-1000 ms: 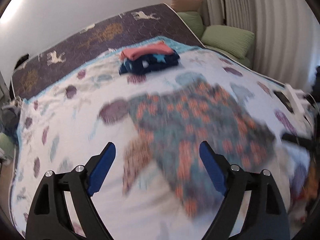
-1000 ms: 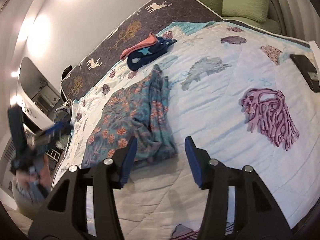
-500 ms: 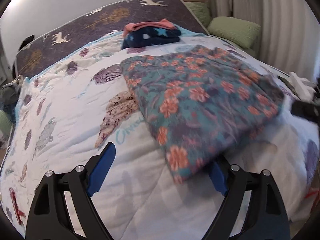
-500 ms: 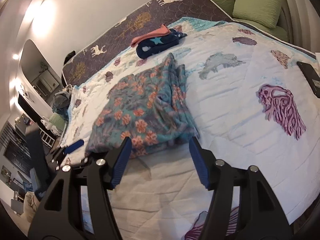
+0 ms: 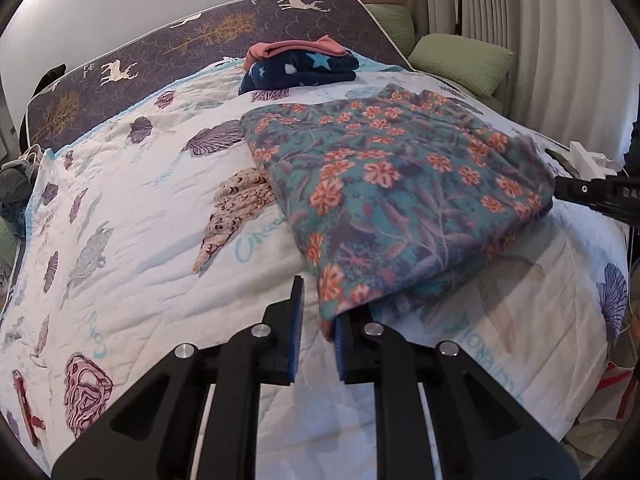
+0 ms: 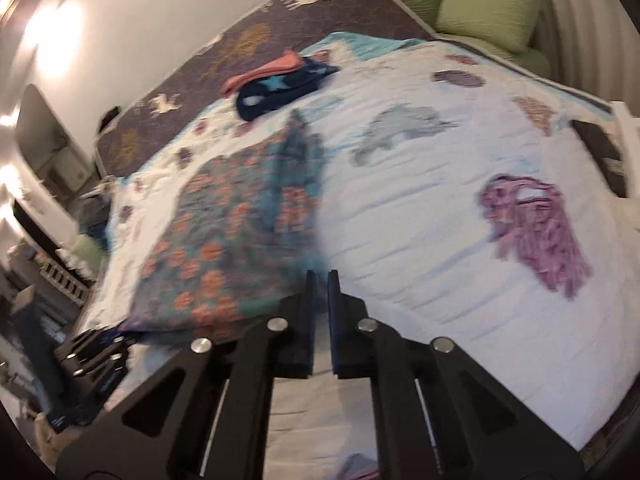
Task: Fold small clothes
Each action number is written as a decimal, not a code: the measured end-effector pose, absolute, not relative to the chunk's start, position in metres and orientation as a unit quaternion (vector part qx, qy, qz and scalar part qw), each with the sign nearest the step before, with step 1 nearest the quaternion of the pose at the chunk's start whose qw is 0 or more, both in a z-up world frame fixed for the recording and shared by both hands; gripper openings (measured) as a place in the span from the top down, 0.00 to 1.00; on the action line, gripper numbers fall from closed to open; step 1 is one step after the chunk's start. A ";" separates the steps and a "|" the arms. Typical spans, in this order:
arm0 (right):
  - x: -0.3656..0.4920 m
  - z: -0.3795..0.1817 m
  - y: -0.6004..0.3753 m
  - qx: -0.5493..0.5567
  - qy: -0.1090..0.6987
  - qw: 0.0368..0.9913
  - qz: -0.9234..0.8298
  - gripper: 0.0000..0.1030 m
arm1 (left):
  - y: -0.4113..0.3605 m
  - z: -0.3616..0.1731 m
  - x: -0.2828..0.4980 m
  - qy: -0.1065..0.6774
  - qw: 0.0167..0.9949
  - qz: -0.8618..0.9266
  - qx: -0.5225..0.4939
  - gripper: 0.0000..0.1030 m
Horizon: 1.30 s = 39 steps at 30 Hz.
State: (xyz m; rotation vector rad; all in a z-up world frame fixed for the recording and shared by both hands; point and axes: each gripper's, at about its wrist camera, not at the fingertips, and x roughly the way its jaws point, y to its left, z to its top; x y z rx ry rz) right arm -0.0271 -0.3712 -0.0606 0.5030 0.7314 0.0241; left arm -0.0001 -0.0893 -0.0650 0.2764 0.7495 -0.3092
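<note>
A teal fleece garment with orange flowers [image 5: 400,184] lies folded on the seashell quilt [image 5: 140,220]. My left gripper [image 5: 318,304] is at its near corner with the jaws closing. The corner sits between them against the right pad, and a gap shows at the left pad. In the blurred right wrist view the garment [image 6: 224,240] lies left of centre. My right gripper [image 6: 320,276] is shut on its near right edge. That gripper [image 5: 592,192] also shows at the garment's right corner, and the left gripper [image 6: 96,352] shows at lower left.
A folded stack, pink on star-patterned navy [image 5: 300,64], sits near the dark deer-print mattress end [image 5: 200,36]. Green pillows [image 5: 460,60] lie by the curtain. A dark flat object [image 6: 600,152] and a white item [image 5: 588,160] rest at the quilt's right edge.
Both grippers' jaws have narrowed from wide open. The left gripper came down to the garment's near corner; the right one closed at its right edge.
</note>
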 end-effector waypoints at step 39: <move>0.092 -0.023 -0.361 0.175 0.367 0.906 0.115 0.63 | -0.113 -0.027 0.068 0.393 0.875 -0.283 0.010 0.86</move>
